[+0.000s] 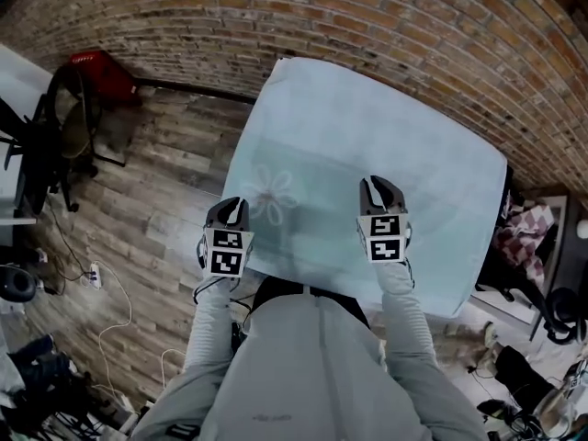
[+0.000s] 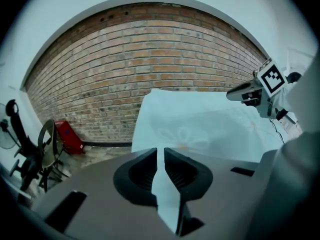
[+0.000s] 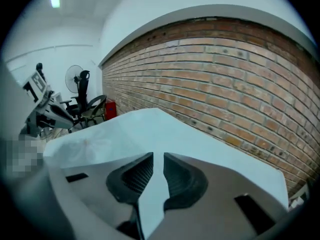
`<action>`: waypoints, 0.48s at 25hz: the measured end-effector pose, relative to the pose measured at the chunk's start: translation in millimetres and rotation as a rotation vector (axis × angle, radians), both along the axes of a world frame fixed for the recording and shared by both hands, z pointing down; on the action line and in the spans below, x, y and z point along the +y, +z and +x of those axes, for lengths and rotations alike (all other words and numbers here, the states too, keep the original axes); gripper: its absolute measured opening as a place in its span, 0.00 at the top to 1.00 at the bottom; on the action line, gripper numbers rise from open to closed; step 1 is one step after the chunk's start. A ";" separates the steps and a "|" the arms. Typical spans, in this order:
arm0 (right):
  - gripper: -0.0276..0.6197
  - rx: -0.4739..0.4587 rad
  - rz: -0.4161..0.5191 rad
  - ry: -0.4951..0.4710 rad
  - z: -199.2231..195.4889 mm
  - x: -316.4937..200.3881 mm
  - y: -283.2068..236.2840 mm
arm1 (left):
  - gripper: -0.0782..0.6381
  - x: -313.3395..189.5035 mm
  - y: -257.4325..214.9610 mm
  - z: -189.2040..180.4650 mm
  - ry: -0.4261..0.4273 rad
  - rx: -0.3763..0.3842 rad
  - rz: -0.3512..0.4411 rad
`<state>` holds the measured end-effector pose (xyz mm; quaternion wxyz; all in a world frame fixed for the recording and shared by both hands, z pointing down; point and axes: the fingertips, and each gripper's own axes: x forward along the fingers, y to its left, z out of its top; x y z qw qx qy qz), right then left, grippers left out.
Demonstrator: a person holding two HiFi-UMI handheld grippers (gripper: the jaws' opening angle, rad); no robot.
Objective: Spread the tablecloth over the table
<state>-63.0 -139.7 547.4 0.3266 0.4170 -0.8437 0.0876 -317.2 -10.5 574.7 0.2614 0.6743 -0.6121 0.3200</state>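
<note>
A pale blue tablecloth (image 1: 367, 145) with a faint flower print lies spread out in front of me, covering the table beneath it. My left gripper (image 1: 235, 211) is at its near left edge and my right gripper (image 1: 378, 191) at its near right part. In the left gripper view the left gripper (image 2: 161, 158) is shut on a strip of the tablecloth (image 2: 210, 124), and the right gripper (image 2: 246, 92) shows at the far right. In the right gripper view the right gripper (image 3: 157, 165) is likewise shut on a fold of the tablecloth (image 3: 150, 129).
A brick wall (image 1: 413, 26) runs close behind the table. On the wooden floor to the left stand a black chair (image 1: 64, 127) and a red box (image 1: 96, 67), with cables (image 1: 92, 274) nearer me. A checked cloth (image 1: 524, 228) and dark gear lie at the right.
</note>
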 end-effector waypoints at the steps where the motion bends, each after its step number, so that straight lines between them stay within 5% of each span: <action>1: 0.85 -0.009 -0.006 -0.011 -16.8 7.5 0.0 | 0.79 2.4 5.8 -12.5 -0.010 0.020 -0.009; 3: 0.85 -0.022 -0.019 -0.022 -43.6 20.7 1.0 | 0.70 3.0 18.1 -31.5 -0.022 0.067 -0.028; 12: 0.85 -0.024 -0.049 0.014 -70.2 53.4 9.0 | 0.67 -47.5 57.5 -65.0 -0.083 0.253 -0.051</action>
